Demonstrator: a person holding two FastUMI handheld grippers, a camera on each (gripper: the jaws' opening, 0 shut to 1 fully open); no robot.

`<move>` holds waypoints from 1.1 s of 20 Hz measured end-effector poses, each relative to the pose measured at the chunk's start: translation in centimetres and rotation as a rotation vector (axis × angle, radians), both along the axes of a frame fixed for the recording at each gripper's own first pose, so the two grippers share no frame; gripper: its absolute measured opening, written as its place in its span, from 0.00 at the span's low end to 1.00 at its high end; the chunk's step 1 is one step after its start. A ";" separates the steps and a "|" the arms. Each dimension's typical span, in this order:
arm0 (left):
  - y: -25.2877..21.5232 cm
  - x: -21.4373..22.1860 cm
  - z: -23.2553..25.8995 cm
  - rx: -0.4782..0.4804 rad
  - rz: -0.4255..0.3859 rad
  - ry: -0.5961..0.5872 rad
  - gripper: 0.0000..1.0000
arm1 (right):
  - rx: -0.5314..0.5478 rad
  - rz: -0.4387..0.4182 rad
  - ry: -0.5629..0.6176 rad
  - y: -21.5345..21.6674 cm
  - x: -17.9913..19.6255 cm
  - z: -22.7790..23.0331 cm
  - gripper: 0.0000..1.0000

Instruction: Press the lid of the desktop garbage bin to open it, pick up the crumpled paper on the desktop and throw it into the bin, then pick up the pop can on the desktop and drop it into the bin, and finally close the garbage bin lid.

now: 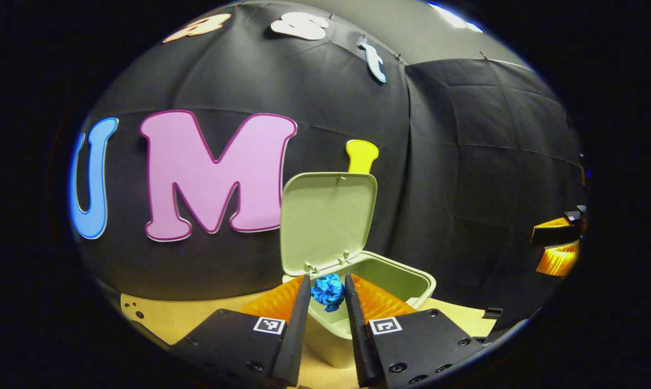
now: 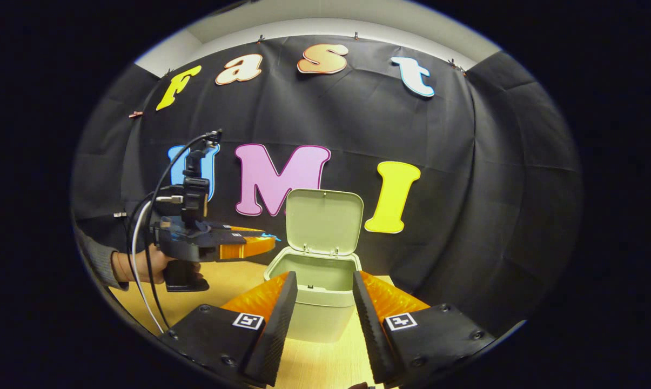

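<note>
Crumpled blue paper ball [image 1: 328, 292] clamped in left tool [image 1: 328, 296], just short of open pale-green plastic bin [image 1: 406, 281]. Early release risked: ball bounced off near rim onto surface. Right tool [image 2: 320, 302] held apart, empty.

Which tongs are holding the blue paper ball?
The left tongs. They pinch the crumpled blue paper by the open bin. The right tongs are open and hold nothing.
</note>
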State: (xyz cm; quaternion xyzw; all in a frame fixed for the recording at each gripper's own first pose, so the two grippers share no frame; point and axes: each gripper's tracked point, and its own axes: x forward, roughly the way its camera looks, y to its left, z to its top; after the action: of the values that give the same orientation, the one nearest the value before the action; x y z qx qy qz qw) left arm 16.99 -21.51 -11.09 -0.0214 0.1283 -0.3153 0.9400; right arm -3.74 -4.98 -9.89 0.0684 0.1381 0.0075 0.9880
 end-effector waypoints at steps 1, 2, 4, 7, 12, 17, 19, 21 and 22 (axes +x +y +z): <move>-0.6 0.1 -0.5 0.005 -0.012 0.009 0.42 | 0.003 -0.006 0.002 -0.1 -0.2 -0.1 0.67; -1.3 0.3 -0.9 0.011 -0.024 0.019 0.43 | 0.004 -0.012 0.004 -0.2 -0.4 -0.1 0.68; -2.3 0.7 -2.0 0.031 -0.042 0.038 0.42 | 0.003 -0.023 0.012 -0.4 -0.8 -0.4 0.70; -3.5 0.7 -3.5 0.075 -0.060 0.050 0.42 | 0.001 -0.039 0.022 -1.0 -1.2 -0.8 0.69; -4.6 0.9 -5.4 0.127 -0.075 0.069 0.45 | 0.001 -0.062 0.035 -2.0 -1.4 -1.3 0.70; -4.9 0.9 -7.5 0.147 -0.085 0.142 0.48 | 0.013 -0.069 0.044 -2.2 -1.5 -1.7 0.70; -4.9 0.7 -7.4 0.140 -0.094 0.138 0.48 | 0.013 -0.067 0.045 -2.1 -1.4 -1.9 0.71; -4.8 0.7 -7.4 0.146 -0.096 0.138 0.53 | 0.015 -0.062 0.047 -2.0 -1.4 -1.8 0.71; -4.8 0.6 -7.2 0.144 -0.098 0.135 0.58 | 0.018 -0.060 0.047 -1.9 -1.3 -1.9 0.71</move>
State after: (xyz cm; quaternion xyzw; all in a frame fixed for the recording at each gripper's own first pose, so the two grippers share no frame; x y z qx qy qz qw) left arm 17.59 -26.35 -18.31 0.0312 0.2147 -0.3486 0.9118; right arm -5.04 -6.89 -11.80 0.0814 0.1592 -0.0227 0.9836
